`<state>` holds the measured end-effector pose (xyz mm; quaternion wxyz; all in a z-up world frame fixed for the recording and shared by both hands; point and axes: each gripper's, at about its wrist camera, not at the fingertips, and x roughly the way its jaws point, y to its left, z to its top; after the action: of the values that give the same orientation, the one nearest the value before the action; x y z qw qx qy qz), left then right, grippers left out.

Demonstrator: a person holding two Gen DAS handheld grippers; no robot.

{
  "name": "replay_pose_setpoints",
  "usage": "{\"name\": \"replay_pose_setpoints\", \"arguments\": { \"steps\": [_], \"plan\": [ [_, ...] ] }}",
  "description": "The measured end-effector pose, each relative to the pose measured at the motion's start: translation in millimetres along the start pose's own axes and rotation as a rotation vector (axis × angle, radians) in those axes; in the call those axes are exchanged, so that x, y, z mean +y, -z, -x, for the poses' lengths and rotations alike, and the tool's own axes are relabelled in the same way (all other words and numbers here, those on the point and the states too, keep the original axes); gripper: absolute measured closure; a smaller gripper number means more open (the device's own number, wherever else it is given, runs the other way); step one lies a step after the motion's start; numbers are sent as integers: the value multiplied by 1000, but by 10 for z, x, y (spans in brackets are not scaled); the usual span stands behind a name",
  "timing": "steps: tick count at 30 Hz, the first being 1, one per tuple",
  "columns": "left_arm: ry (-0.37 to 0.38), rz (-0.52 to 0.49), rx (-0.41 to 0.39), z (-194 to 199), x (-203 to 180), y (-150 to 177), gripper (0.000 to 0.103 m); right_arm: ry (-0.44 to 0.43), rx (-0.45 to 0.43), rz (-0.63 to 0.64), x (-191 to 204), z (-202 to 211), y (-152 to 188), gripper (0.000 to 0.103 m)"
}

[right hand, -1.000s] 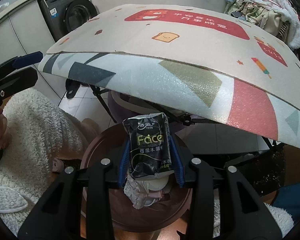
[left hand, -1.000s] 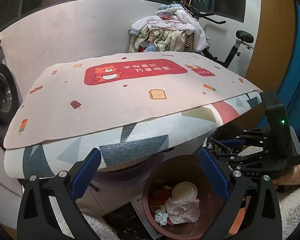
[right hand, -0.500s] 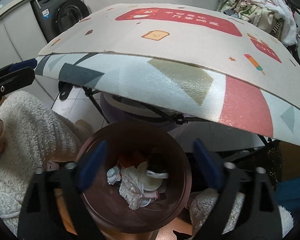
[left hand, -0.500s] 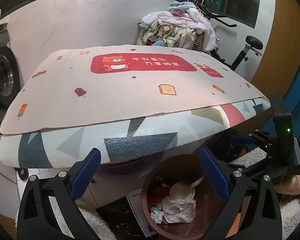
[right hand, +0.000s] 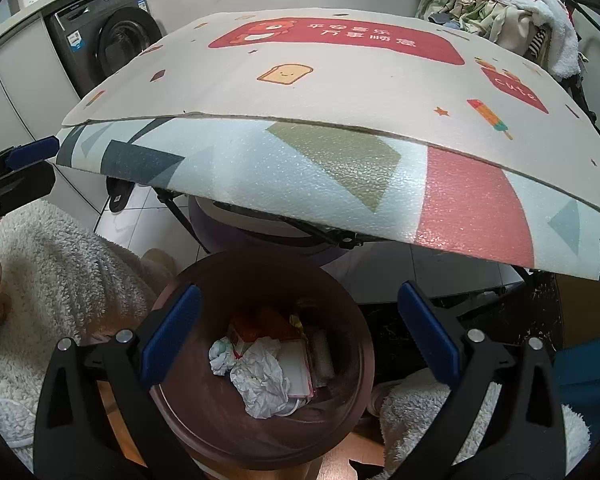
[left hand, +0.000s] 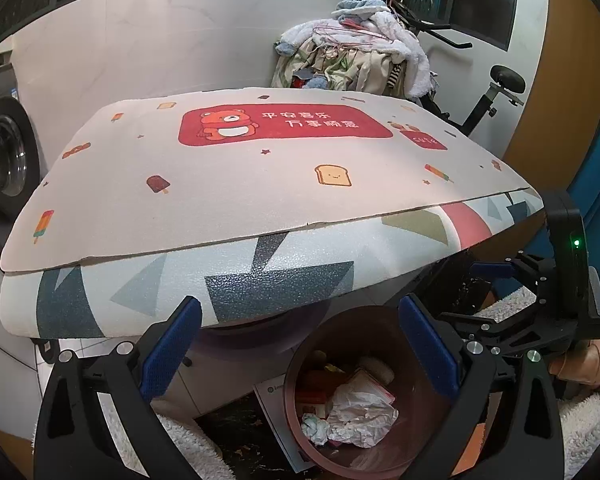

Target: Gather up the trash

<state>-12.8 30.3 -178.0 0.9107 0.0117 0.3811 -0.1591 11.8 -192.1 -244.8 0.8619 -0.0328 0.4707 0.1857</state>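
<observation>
A round brown trash bin [right hand: 204,276] stands on the floor below the table's front edge and also shows in the left wrist view [left hand: 428,432]. It holds crumpled white paper [right hand: 260,380], a white and green wad [right hand: 220,356], a flat white piece and orange packaging. My right gripper [right hand: 298,336] is open and empty above the bin. My left gripper [left hand: 300,348] is open and empty, above the bin's left side. The right gripper shows at the right of the left wrist view [left hand: 540,312].
A table covered by a beige cartoon mat [left hand: 260,168] over a geometric foam mat [right hand: 300,168] overhangs the bin. A washing machine [right hand: 116,44] stands at the left. A clothes pile [left hand: 356,60] and an exercise bike [left hand: 496,88] stand behind. White fleece [right hand: 52,256] lies beside the bin.
My right gripper opened and let go of the black tissue pack, which dropped into the bin. Both grippers rose a little, so more of the table top shows.
</observation>
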Motion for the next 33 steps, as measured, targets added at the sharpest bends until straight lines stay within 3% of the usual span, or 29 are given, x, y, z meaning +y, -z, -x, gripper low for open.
{"name": "replay_pose_setpoints", "arguments": {
  "steps": [9, 13, 20, 26, 33],
  "plan": [
    [-20, -8, -17, 31, -19, -25, 6, 34, -28, -19, -40, 100, -46, 6],
    [-57, -44, -101, 206, -73, -212, 6, 58, -110, -50, -153, 396, -219, 6],
    [-87, -103, -280, 711, -254, -830, 6, 132, -284, -84, -356, 1237, -800, 6],
    [-187, -144, -405, 1123, -452, -1153, 6, 178, -389, -66, -379, 1809, -1041, 6],
    [-180, -63, -382, 1277, -407, -1297, 6, 166, -438, -57, -325, 2089, -1075, 6]
  ]
}}
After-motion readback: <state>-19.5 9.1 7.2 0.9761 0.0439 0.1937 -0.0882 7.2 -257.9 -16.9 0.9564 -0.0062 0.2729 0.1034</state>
